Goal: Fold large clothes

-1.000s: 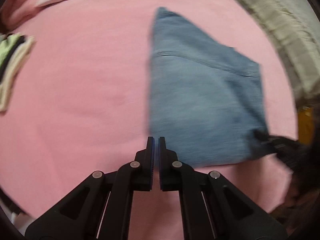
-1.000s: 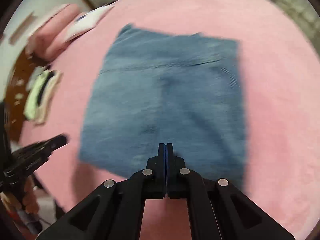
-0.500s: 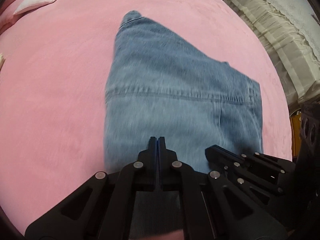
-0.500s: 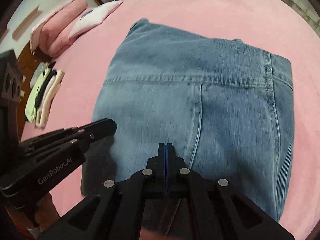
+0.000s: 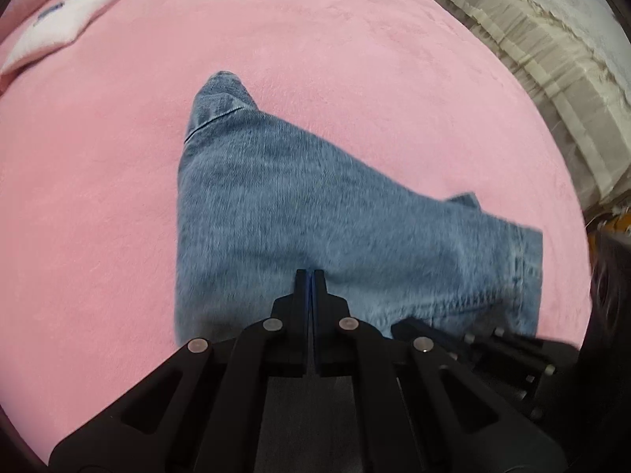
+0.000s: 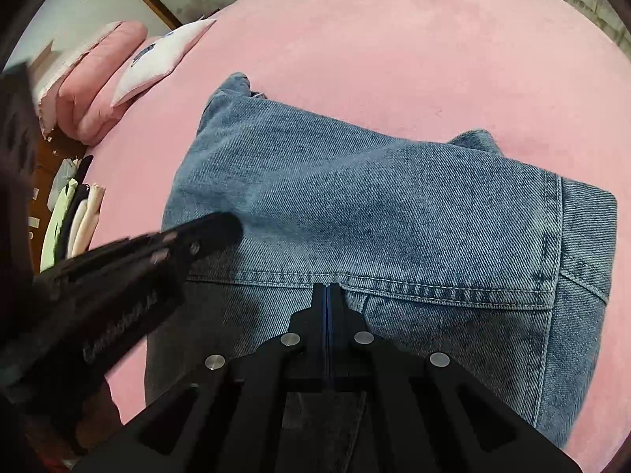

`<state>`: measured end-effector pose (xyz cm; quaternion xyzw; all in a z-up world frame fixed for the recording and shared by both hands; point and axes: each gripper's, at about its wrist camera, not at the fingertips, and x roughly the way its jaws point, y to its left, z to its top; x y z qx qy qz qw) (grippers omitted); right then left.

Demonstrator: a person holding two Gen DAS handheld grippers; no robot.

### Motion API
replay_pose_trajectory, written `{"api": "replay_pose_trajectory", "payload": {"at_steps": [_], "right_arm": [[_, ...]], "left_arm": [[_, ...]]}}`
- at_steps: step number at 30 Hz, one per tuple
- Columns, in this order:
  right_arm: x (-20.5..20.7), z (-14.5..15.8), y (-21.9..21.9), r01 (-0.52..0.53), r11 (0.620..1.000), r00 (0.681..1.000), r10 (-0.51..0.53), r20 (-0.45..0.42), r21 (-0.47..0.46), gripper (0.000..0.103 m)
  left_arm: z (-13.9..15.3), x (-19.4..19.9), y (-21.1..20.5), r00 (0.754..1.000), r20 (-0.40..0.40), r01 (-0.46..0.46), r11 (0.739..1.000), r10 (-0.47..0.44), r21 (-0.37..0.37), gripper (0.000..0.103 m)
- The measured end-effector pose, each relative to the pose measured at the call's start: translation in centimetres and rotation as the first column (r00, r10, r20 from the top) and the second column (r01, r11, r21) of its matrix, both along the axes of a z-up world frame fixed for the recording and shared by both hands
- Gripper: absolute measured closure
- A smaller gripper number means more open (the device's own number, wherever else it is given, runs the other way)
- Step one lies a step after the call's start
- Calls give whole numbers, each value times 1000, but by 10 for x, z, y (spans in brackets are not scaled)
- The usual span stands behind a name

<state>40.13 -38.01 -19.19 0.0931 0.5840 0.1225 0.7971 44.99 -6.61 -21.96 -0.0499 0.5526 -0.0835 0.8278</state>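
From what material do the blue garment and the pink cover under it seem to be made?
The blue garment looks like washed denim: diagonal twill ribs, faded patches and pale double stitching along a seam. The pink cover looks like a soft, matte plush or fleece, with a short fuzzy nap and no visible weave; the exact fibre cannot be told.

- I took the place for a bedroom in a home: a bed under a pink plush blanket (image 5: 355,39) filled both wrist views.
- A white pillow (image 6: 161,59) and a rolled pink quilt (image 6: 94,90) lay at its far end.
- Folded clothes (image 6: 75,216) were stacked at the bed's edge.
- A cream pleated cloth with lace trim (image 5: 552,59) lay beside the bed.
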Motion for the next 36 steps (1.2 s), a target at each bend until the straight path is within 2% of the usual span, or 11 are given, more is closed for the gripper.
{"api": "replay_pose_trajectory", "payload": {"at_steps": [6,10,16,18,21,23,26,29,32,33,36], "right_arm": [[3,19,-9,-8,999,996,5,84,42,103],[34,0,-11,11,1000,1000,-11,24,28,103],[47,-12,-20,-21,999,998,19,66,37,103],[49,-14,-32,8,998,998,-12,58,68,103],[43,-5,-43,66,997,995,-63,78,-31,103],[37,3,-60,84,995,994,-80,71,-48,103],[28,7,-73,91,974,993,-72,96,-206,103],[22,11,-88,131,977,990,-120,70,-167,103],[22,24,-71,160,946,986,-141,84,-282,103],[13,26,-63,171,952,984,-153,87,-255,103],[5,24,-43,121,993,992,-121,23,12,103]], "left_arm": [[-5,19,4,1000,6,5,999,-4,-35,102],[-11,34,3,1000,10,-18,999,19,-42,102],[-21,59,4,997,-24,-76,996,75,-49,102],[-18,61,5,996,-8,-86,996,86,-19,102],[-12,63,12,994,36,-101,995,101,20,102],[-6,64,16,993,33,-112,994,112,-7,102],[0,66,24,992,49,-112,994,113,-12,102],[15,63,24,992,73,-113,991,107,72,102],[31,50,21,997,25,-74,997,75,-17,102],[36,41,18,998,8,-55,997,56,-57,102],[39,22,7,999,-39,-29,996,26,-85,102]]}}
